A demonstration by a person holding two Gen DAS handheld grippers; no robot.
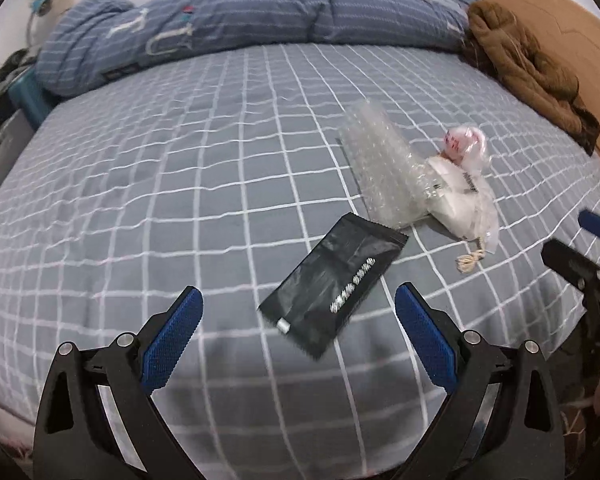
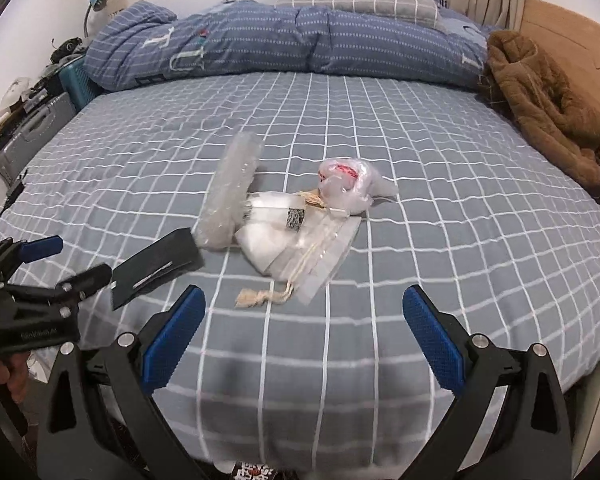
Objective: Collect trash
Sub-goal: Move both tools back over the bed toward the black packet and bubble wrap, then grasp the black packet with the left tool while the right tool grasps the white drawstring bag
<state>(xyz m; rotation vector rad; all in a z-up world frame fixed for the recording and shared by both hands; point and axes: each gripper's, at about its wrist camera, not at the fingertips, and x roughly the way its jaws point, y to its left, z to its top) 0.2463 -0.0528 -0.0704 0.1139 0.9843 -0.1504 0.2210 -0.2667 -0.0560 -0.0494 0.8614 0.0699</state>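
Facing black packet (image 1: pixel 334 286), gripper (image 1: pixel 298 322) agape

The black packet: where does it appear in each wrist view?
Left wrist: the black packet lies low centre, between the open jaws.
Right wrist: the black packet lies low left, beside the left gripper.
Shared landmark: the bubble wrap just beyond it.

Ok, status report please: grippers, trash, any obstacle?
Left gripper open, right gripper open, both empty. Flat black foil packet on grey checked bedsheet, nothing blocking.

Two low views toward shared bed (image 1: pixel 180 160)
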